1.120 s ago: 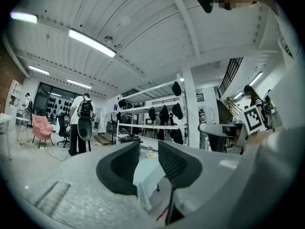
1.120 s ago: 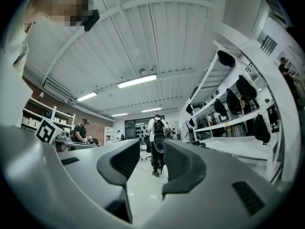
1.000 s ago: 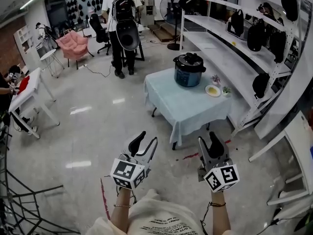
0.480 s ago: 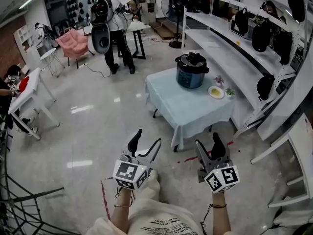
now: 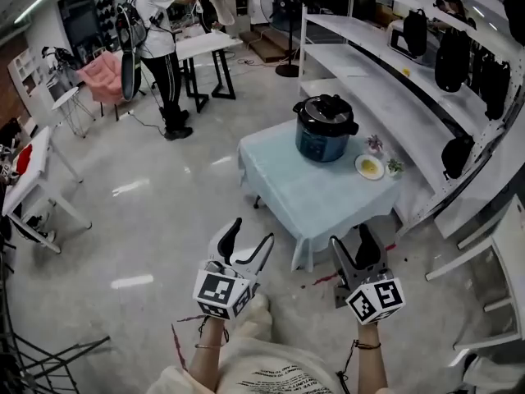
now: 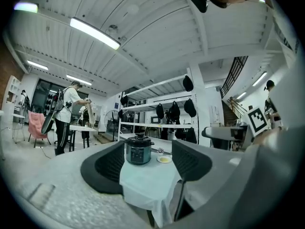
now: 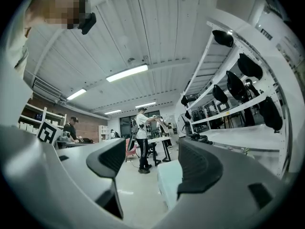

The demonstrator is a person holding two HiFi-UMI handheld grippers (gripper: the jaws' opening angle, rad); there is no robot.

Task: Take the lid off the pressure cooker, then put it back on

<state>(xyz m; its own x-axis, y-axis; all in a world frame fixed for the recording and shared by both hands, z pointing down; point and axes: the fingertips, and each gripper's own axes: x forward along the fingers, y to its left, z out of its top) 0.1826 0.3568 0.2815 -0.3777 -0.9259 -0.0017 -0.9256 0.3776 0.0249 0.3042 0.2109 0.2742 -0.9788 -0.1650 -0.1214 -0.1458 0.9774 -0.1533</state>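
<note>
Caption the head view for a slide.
Left gripper and right gripper, both open, hover short of the table where the pressure cooker stands, lid on.

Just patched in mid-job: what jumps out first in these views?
The dark blue round pressure cooker with its black lid on stands at the far end of the pale blue cloth-covered table, a small white plate beside it. In the foreground the left gripper and right gripper are short of the table, fingers just opened, nothing between them.
</note>
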